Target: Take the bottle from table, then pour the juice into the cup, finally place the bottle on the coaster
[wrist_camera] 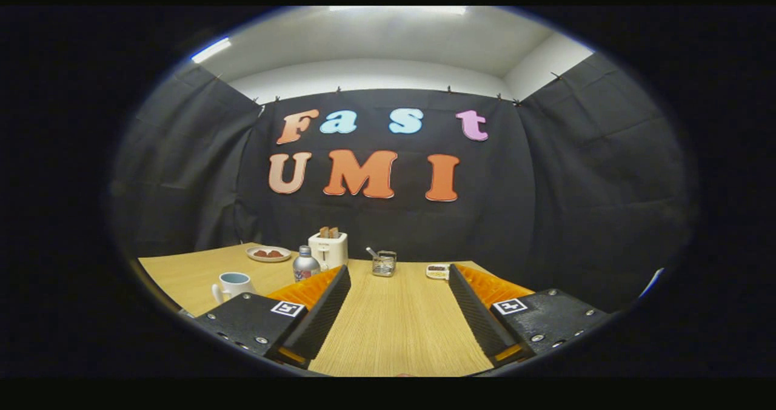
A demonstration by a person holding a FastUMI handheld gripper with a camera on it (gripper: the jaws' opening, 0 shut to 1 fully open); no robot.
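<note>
On the wooden table [388, 325], your gripper [400, 276] holds its fingers spread wide on nothing; the bottle [305, 265] stands just beyond the left finger, the cup [232, 285] beside the bottle.

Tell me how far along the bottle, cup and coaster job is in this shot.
Nothing looks done. The bottle stands on the table, beyond the left finger, near the cup. The tool is open over bare wood, holding nothing. Grasping, pouring and setting the bottle on a coaster all remain; I cannot make out a coaster.
</note>
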